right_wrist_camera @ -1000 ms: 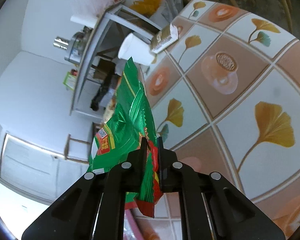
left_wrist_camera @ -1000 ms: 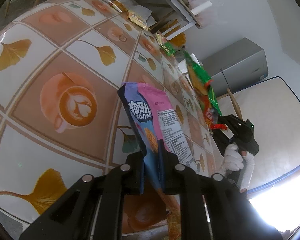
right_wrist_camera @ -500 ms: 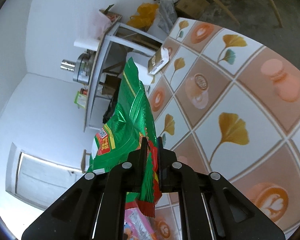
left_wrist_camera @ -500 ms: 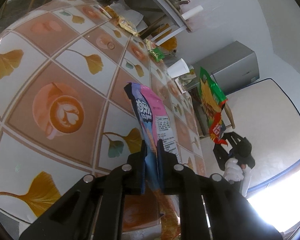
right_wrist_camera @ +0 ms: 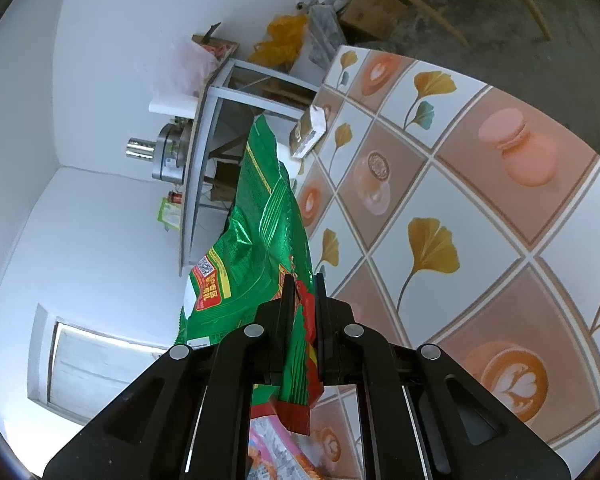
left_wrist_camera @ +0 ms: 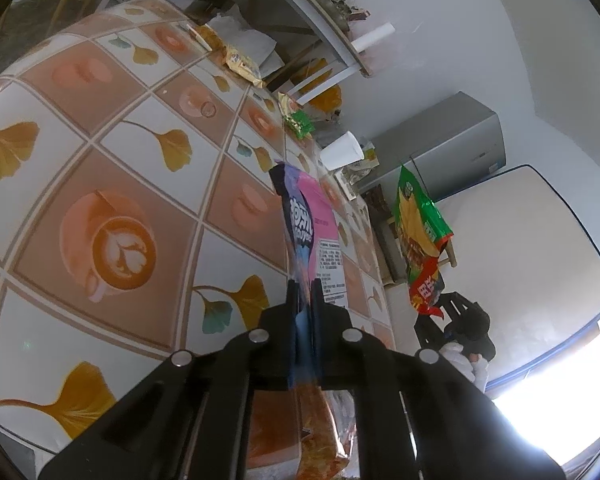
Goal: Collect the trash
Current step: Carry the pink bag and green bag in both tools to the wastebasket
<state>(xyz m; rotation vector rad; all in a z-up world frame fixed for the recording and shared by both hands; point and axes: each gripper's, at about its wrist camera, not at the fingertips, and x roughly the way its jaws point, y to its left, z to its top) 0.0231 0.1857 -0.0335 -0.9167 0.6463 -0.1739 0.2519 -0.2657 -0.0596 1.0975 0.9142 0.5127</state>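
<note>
Left fingers (left_wrist_camera: 305,285) just tightened on pink packet (left_wrist_camera: 314,220); right fingers (right_wrist_camera: 303,280) clamp green bag (right_wrist_camera: 256,232), shifted sideways.

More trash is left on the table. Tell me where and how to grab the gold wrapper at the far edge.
Judging by its pose, the gold wrapper lies flat and crinkled on the table. Come from above, tilted down, and pinch its raised near edge.

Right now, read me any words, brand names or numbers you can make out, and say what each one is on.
"ouyoe", roughly, in white letters under large Chinese characters: pink and blue snack bag, held in the left gripper.
Pink bag's back panel: fine print, too small to read.
Green snack bag, held in the right gripper: QR code and yellow Chinese characters on a red label, too blurred to read.
</note>
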